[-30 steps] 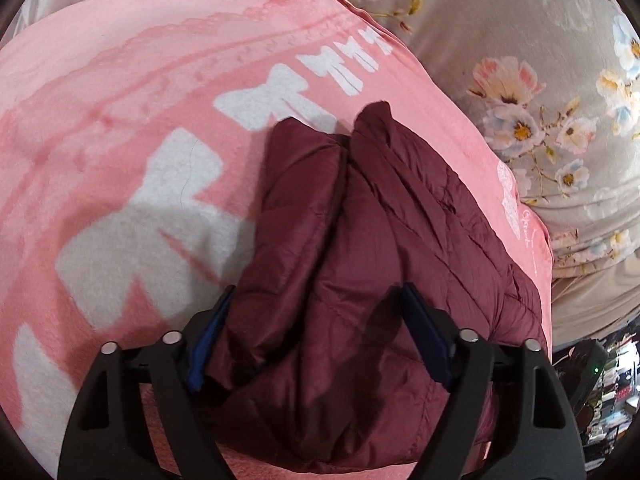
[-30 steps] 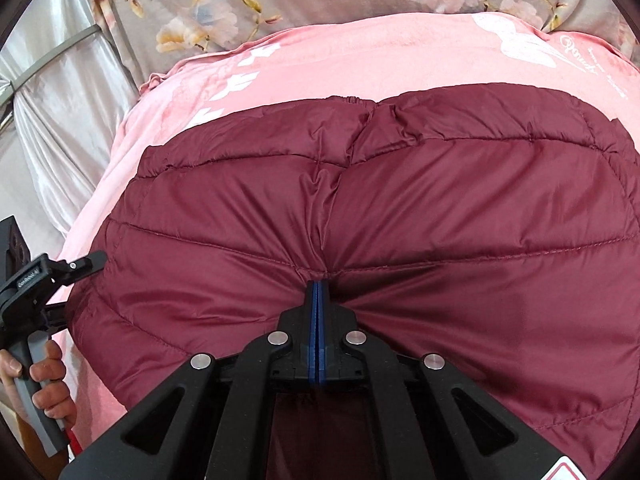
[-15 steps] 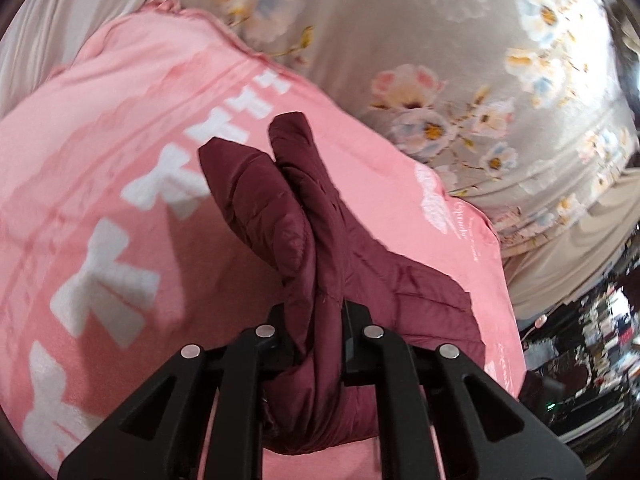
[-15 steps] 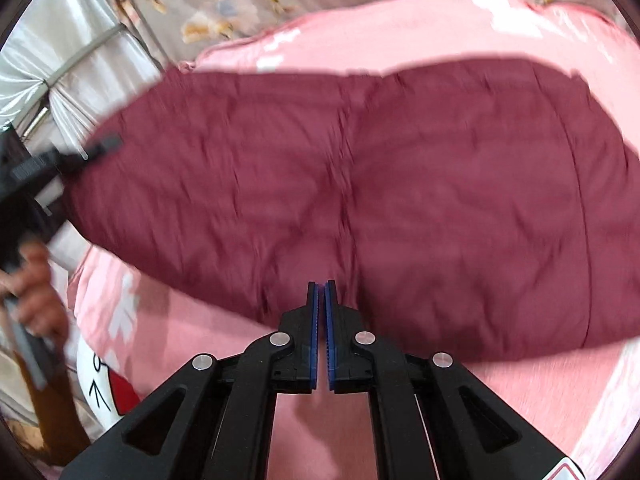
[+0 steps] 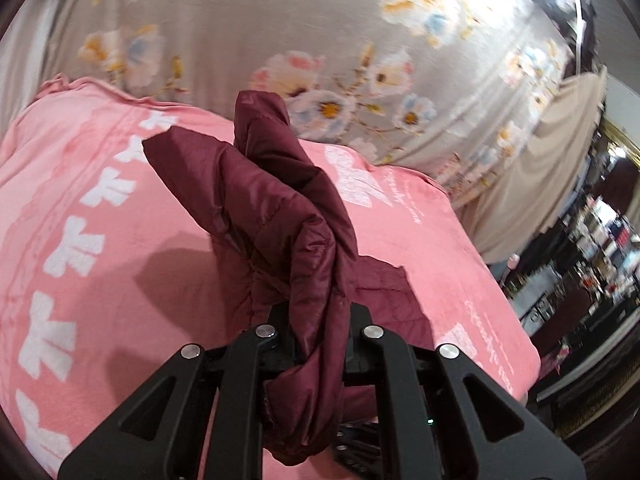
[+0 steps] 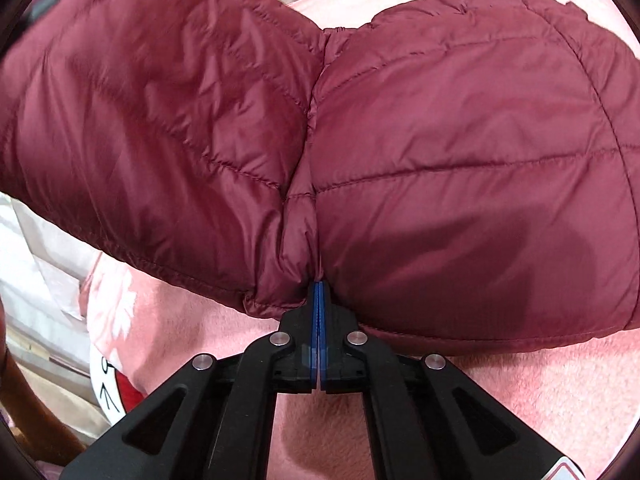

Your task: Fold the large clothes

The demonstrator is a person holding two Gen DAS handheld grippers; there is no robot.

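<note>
a: what is the left gripper [image 5: 316, 344] doing?

b: its fingers [image 5: 280, 332] are squeezing a thick bunch of the dark red puffy jacket [image 5: 276, 208]. they are nearly shut, with the jacket filling the small gap. that end of the jacket is hanging up in the air above the pink blanket [image 5: 80, 216].

a: and the right gripper [image 6: 319, 300]?

b: its blue fingers [image 6: 314, 312] are pressing flat together. they are pinching the bottom edge of the jacket, right at the middle seam.

a: where is the rest of the jacket lying?

b: it is spreading wide in front of the right gripper, over the pink blanket on the bed. the left part is rising up and the right part is sitting low on the blanket.

a: what is behind it?

b: a grey sheet with flowers [image 5: 360, 60] is showing past the blanket.
</note>
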